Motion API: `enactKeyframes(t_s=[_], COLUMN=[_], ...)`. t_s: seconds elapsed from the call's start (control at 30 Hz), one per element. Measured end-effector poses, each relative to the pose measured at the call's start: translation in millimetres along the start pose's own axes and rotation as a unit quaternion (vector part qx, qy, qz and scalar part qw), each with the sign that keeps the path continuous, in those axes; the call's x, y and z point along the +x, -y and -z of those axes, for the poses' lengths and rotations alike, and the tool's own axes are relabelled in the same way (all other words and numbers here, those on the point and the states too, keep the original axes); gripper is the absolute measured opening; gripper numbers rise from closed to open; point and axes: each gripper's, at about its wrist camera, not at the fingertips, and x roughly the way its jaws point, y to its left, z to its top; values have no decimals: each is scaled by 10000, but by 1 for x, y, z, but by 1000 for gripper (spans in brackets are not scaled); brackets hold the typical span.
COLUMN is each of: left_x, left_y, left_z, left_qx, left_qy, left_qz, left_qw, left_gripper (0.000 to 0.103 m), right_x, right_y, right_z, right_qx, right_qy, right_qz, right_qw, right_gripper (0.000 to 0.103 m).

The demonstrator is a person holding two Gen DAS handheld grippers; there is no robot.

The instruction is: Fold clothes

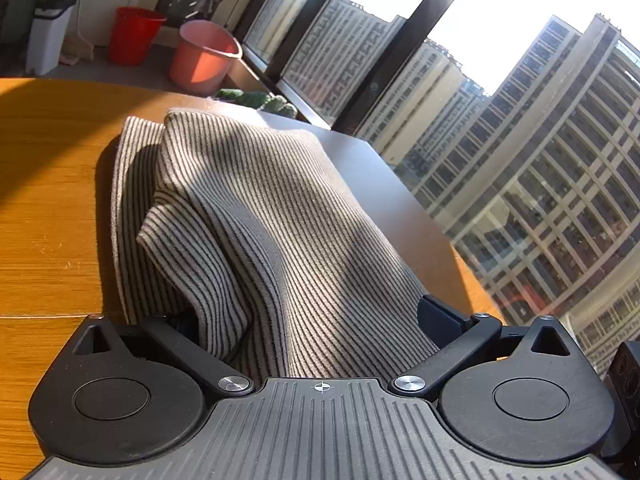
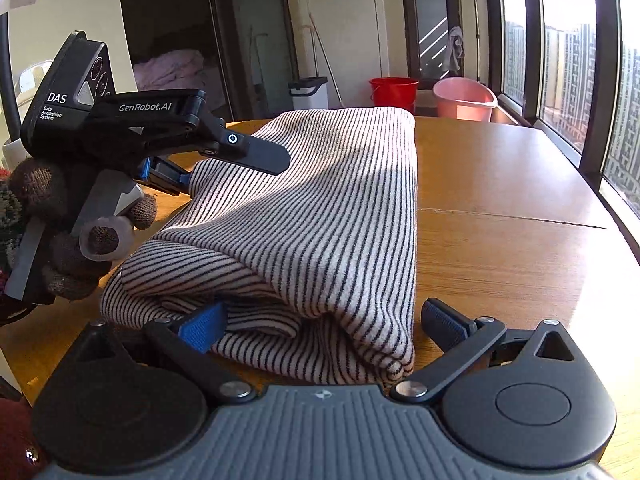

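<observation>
In the right wrist view, the left gripper (image 2: 236,168) at the left of the scene carries the only readable writing. Its black camera housing (image 2: 66,92) bears "DAS" in white, with "Data Acquisition System" in small lines beneath. The black arm just right of the housing reads "GenRobot.AI". The left wrist view shows no legible text.

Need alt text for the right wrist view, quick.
A folded striped garment lies on a wooden table, the open right gripper straddling its near edge. The left gripper touches its far left side.
</observation>
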Motion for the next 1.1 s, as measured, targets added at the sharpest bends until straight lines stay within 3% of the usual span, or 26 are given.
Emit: enactKeyframes(t_s=[0.13,0.3,0.5,0.67,0.77,0.87,1.0,1.1], left_x=[-20,-54,-83,-58,-39,-37,-41,-45], left_y=[2,-1,6,25,28,31,21,11], left_z=[9,19,16,35,45,50,52,54], left_qx=[113,328,36,194,243,398,243,146], left_qy=[0,183,571,125,-135,-89,-101,-77], left_qz=[-230,-865,-115,411,298,242,252,316], left_qw=[9997,9955,9983,9989,9992,9989,9993,9994], left_gripper=[103,103,103,103,103,103,103,103], right_x=[0,-2,-5,-3,-3,-4,-5,-17], right_y=[1,7,15,12,11,12,13,12], right_z=[1,2,2,2,2,3,2,-6], right_qx=[44,199,390,322,363,377,399,461], right_qy=[17,59,144,133,154,153,108,413], right_qz=[-47,-205,-647,-582,-569,-576,-532,-366], right_qw=[10000,9996,9970,9977,9976,9975,9977,9974], right_gripper=[103,103,103,103,103,103,103,103])
